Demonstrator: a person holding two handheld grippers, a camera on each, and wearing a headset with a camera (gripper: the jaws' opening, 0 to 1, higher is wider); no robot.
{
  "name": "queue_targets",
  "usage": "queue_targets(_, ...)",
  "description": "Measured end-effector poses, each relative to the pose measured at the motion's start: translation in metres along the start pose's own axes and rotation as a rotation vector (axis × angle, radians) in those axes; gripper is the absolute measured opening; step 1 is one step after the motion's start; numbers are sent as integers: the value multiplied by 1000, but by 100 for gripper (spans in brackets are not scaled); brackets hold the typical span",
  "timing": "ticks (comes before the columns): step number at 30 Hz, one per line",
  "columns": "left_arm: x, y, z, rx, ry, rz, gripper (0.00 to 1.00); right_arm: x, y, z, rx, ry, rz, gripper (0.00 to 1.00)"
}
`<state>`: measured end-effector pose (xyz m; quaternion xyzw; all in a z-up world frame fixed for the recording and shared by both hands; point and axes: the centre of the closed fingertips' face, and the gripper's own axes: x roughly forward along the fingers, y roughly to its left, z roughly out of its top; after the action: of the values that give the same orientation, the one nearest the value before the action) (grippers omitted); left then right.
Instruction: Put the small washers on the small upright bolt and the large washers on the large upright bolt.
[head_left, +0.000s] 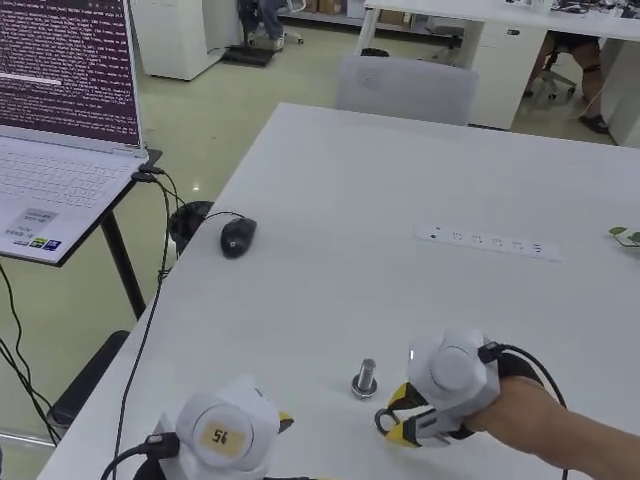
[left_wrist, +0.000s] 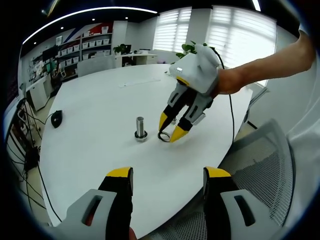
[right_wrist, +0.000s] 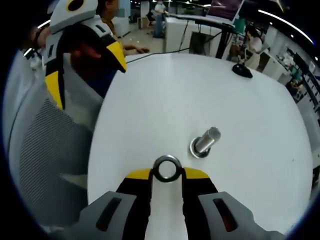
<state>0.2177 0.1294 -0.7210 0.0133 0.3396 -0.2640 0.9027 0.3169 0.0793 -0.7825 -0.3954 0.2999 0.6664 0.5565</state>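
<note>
Clamping a washer (right_wrist: 167, 158), the right gripper (right_wrist: 166, 175) should be centred level over the bolt (right_wrist: 205, 141); the left gripper (left_wrist: 168, 174) is held wide, empty.

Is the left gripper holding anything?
No: the left gripper has its jaws wide apart over bare table, while the washer sits in the right gripper.

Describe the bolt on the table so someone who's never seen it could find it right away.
On the big white table, look at the near edge, just left of the right tongs holding a washer. The bolt stands there upright: a short shiny metal post, unlike the low black mouse farther back.
</note>
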Motion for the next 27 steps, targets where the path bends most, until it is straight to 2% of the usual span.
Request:
queue_targets(3,1,0,0,1,0,-1,56,-7,-7,13,-6,-14,0,23)
queue_targets(10,1,0,0,-5,-3,1,56,-17,-30,37,-35,-26,-42,23)
queue_targets(19,-3,4,0,-15,-8,14,56,-10,-49,40,-38,12,-66,23)
queue_targets(27,-4,7,0,-19,-9,19,56,-4,-52,38,-38,39,-52,23)
